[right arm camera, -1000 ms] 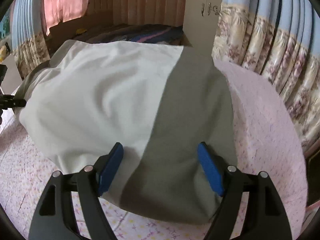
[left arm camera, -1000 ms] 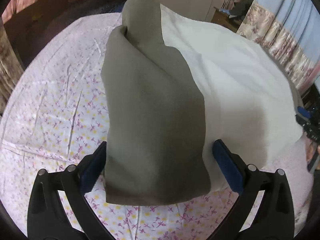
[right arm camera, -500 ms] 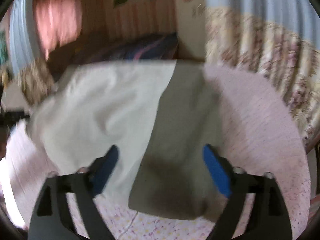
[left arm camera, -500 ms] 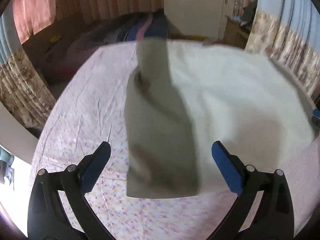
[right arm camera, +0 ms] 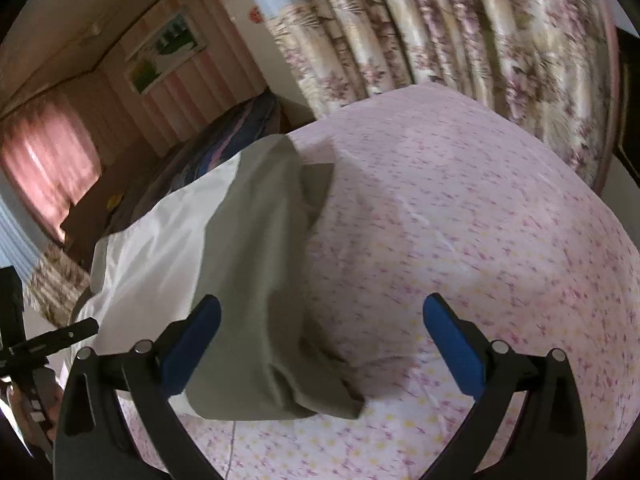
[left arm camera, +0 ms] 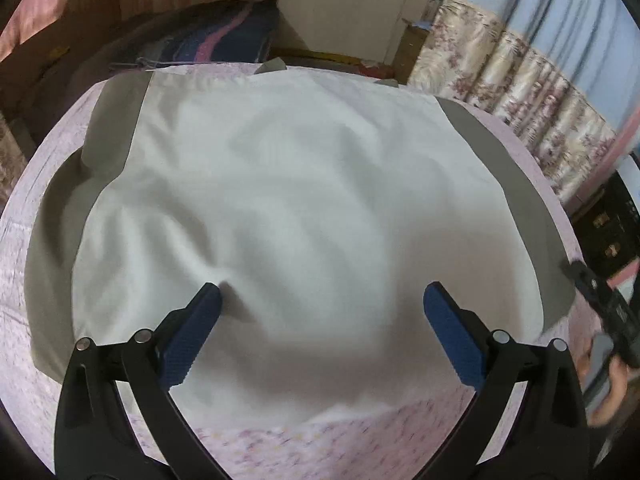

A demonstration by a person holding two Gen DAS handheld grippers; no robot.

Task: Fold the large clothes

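A large white garment (left arm camera: 288,208) with grey-olive side panels (left arm camera: 116,124) lies spread on a bed. In the left wrist view my left gripper (left arm camera: 320,320) is open and empty above its near hem. In the right wrist view my right gripper (right arm camera: 320,332) is open and empty over the garment's grey right edge (right arm camera: 256,280), with the white part (right arm camera: 160,240) to its left. The other gripper and the hand holding it show at the far right of the left wrist view (left arm camera: 612,312).
The bed has a pink floral sheet (right arm camera: 480,220). Floral curtains (right arm camera: 440,32) hang along the right side. A dark striped blanket (left arm camera: 216,40) lies at the head of the bed. A white wardrobe (left arm camera: 340,4) and dark furniture (left arm camera: 612,232) stand beyond.
Both grippers have pulled back and swung. The left now faces the white middle of the garment instead of its grey left panel. The right has turned rightward, towards the bare sheet.
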